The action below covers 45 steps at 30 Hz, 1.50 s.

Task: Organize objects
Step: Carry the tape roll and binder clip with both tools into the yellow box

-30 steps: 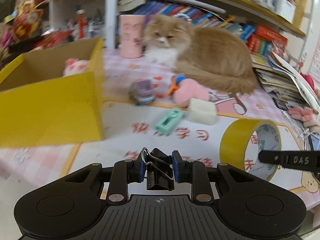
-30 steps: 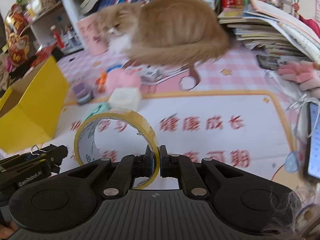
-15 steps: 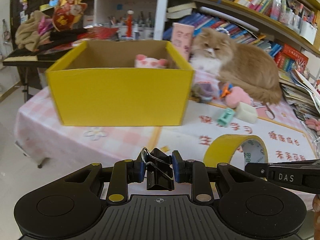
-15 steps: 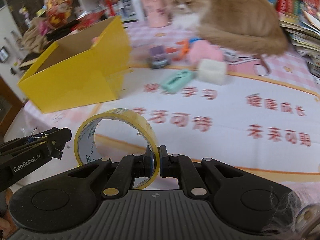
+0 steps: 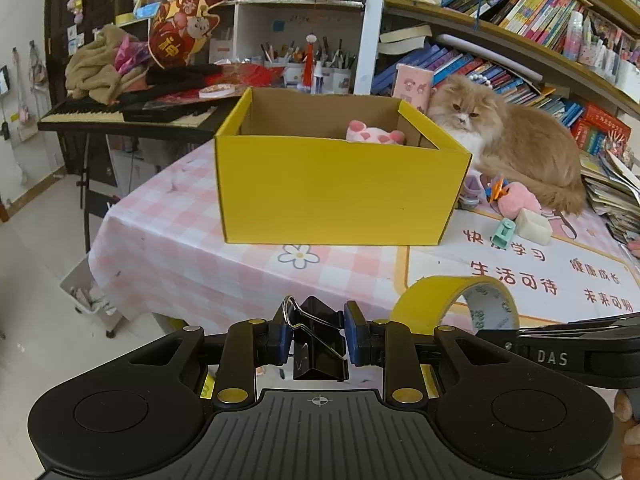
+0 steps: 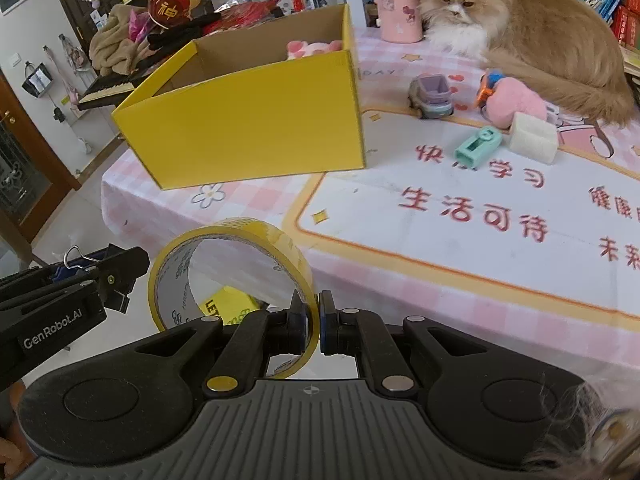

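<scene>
My left gripper [image 5: 318, 338] is shut on a black binder clip [image 5: 318, 346], held in the air off the table's near edge. My right gripper [image 6: 313, 326] is shut on the rim of a yellow tape roll [image 6: 228, 248], also seen in the left wrist view [image 5: 452, 298]. An open yellow cardboard box [image 5: 336, 188] stands on the pink checked table ahead, with a pink plush toy [image 5: 374, 134] inside; it also shows in the right wrist view [image 6: 248, 120]. The left gripper shows at the left of the right wrist view [image 6: 100, 276].
An orange cat [image 6: 532, 32] lies at the back right. Near it lie a toy truck [image 6: 432, 96], a pink plush [image 6: 516, 104], a mint item [image 6: 478, 148] and a white block [image 6: 534, 138]. A pink cup [image 6: 394, 2], bookshelves and a keyboard [image 5: 120, 114] stand behind.
Both grippers have pulled back from the table and swung left with their objects still held. The yellow box now sits ahead in both views and farther away.
</scene>
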Each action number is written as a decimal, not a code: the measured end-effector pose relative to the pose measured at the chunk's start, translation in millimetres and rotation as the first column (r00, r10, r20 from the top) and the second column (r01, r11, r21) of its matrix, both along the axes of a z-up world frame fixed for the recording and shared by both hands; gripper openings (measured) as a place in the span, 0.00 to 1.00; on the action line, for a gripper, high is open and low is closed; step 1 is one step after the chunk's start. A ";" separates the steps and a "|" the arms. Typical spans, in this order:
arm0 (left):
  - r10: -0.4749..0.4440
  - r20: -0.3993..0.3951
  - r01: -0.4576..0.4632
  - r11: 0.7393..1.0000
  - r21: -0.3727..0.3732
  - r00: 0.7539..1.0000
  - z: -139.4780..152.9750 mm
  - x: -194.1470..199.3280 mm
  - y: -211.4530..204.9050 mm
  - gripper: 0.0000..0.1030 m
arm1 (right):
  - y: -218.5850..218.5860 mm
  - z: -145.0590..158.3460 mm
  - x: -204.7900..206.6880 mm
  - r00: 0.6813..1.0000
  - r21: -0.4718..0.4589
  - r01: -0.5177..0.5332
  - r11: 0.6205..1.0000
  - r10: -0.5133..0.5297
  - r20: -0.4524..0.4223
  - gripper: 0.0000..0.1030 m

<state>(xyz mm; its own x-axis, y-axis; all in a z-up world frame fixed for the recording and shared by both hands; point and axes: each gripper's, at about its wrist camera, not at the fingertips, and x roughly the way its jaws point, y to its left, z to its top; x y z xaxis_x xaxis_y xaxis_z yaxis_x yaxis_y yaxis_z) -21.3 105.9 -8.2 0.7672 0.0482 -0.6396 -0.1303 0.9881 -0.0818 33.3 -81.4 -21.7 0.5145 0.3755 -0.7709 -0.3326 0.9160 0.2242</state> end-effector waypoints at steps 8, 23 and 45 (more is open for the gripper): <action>-0.038 0.040 0.038 0.999 0.009 0.998 5.1 -14.7 24.3 0.24 | 31.8 3.0 -16.2 1.000 -0.006 0.011 1.000 -0.011 0.025 0.06; -0.094 0.311 0.084 0.996 0.043 0.946 79.2 13.0 37.7 0.24 | 52.1 70.5 12.1 0.974 0.057 0.062 0.996 -0.073 0.214 0.06; -0.073 0.169 0.057 0.993 0.102 0.983 40.6 173.3 25.4 0.25 | 87.9 52.3 193.7 0.943 -0.171 -0.061 0.983 0.113 0.313 0.07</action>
<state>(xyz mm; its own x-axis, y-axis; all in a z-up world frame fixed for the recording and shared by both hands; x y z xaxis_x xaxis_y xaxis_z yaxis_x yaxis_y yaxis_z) 152.1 131.3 32.4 0.8690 0.0494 -0.4923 -0.0578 0.9983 -0.0019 227.0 6.5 30.6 0.7143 0.3181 -0.6233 -0.4431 0.8950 -0.0509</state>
